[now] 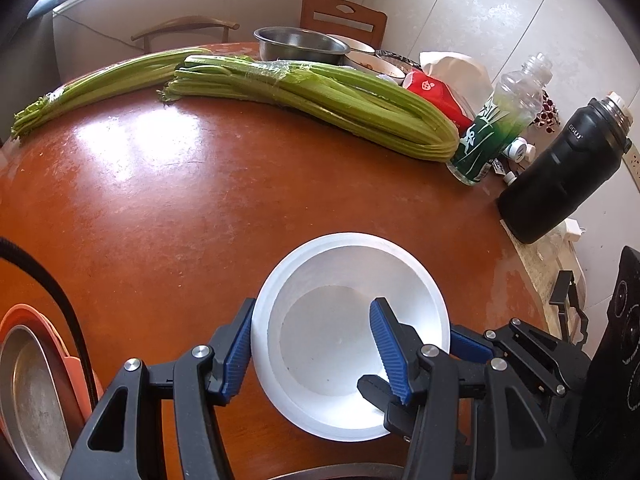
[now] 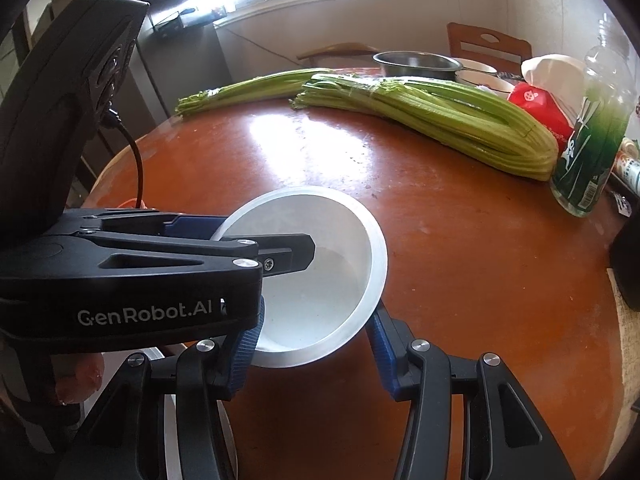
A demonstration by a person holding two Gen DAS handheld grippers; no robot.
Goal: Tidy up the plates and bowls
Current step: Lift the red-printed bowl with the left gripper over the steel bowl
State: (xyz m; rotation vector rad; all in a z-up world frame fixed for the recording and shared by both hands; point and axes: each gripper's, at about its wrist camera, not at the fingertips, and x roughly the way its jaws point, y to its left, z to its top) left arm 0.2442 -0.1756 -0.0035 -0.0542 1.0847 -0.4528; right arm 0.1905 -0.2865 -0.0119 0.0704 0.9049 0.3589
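The white bowl is off the table, tilted and caught between both claws. In the right wrist view its mouth leans toward 10 o'clock.

The right claw is the nearer one. The bowl sits dead ahead at 12 o'clock, with one finger pressed to its lower wall at 9 and the other against its outer side at 3. I judge this claw to be grasping the bowl across its body.

The left claw only straddles the rim, with one pad outside at 9 o'clock and the other down inside the bowl. The gap between its fingers is far wider than the thin wall, so it reads as released.

A round bowl has no long axis to line up. What matters is the tilt, and keeping the inner finger clear of the wall.

From the left wrist view:
- A metal plate lies in an orange tray at 8 o'clock.
- A metal rim shows just below at 6; what it belongs to is cut off.
- Bare tabletop opens toward 10 and 11.
- The celery bars 12 to 1.
- A green bottle and a black flask crowd 2, and the table edge falls away at 3.
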